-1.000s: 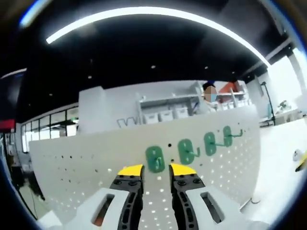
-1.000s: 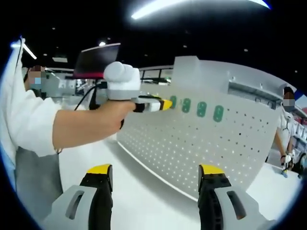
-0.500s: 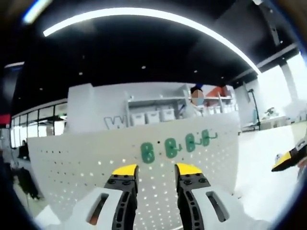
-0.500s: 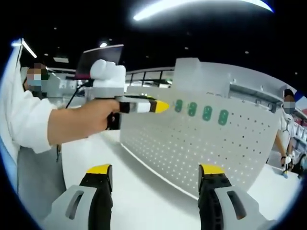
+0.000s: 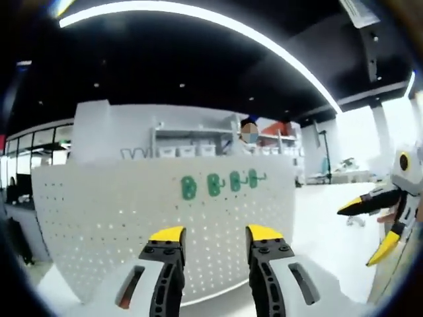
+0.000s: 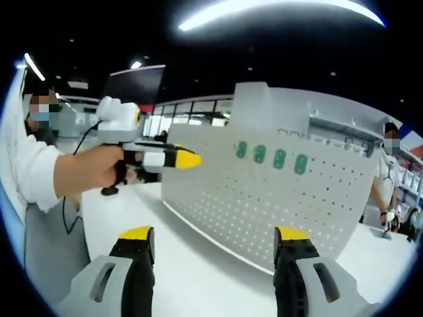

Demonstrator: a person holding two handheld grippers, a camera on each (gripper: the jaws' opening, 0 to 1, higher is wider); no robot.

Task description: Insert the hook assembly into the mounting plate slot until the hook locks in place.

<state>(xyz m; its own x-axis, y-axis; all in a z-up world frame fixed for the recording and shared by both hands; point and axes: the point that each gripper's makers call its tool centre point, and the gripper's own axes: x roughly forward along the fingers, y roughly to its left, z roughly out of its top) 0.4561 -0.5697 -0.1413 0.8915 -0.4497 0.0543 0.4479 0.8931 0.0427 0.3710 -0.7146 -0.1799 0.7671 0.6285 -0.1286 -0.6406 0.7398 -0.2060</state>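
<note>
4 green hooks (image 5: 218, 184), 1 white pegboard (image 5: 119, 224), 2 grippers (image 5: 215, 234).

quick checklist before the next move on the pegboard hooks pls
1. Green hooks seated in a row on the pegboard: four show, locking cannot tell.
2. Left tongs empty and open: ok.
3. Right tongs empty and open: ok.
4. Left tongs off the pegboard: ok, apart from it in the right gripper view.
5. Hooks visible in both views: ok.
6. Loose hook left to insert: cannot tell.
</note>
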